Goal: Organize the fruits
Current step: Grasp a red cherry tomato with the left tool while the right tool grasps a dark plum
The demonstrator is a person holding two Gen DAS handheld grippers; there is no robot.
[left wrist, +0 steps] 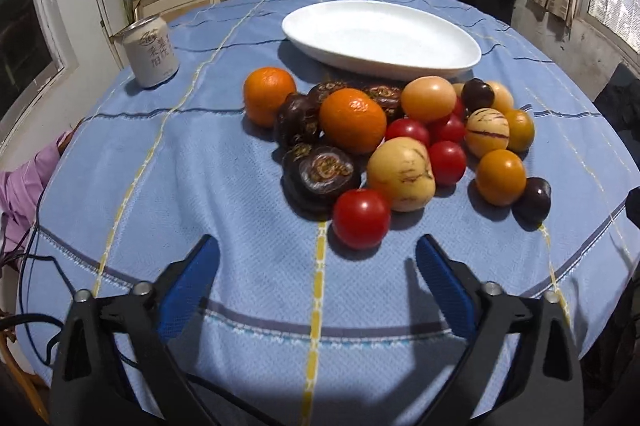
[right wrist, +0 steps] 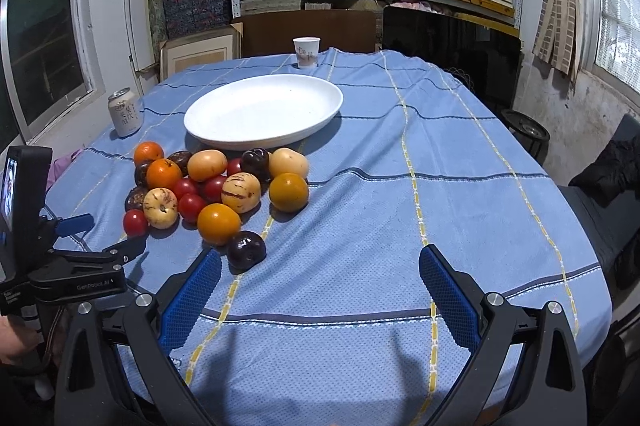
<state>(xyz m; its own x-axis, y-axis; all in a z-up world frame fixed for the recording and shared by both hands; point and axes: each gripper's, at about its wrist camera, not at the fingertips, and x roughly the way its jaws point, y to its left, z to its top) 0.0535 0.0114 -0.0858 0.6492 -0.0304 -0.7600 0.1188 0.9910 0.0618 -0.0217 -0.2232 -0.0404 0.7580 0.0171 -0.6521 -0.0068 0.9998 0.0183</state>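
We see left gripper: black plastic arms, triangular cut-outs, blue ribbed pads on fingers, silver screw heads at pivots. Right gripper same build: black frame, blue textured pads, silver screws. In right view, left unit's side carries white "GenRobot AI" lettering, small lit screen, black clamp-like body.

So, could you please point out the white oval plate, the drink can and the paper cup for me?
white oval plate (right wrist: 256,114): right wrist view, on its bare inner floor.
drink can (left wrist: 150,56): left wrist view, on its printed side wall.
paper cup (right wrist: 306,53): right wrist view, on its front wall.
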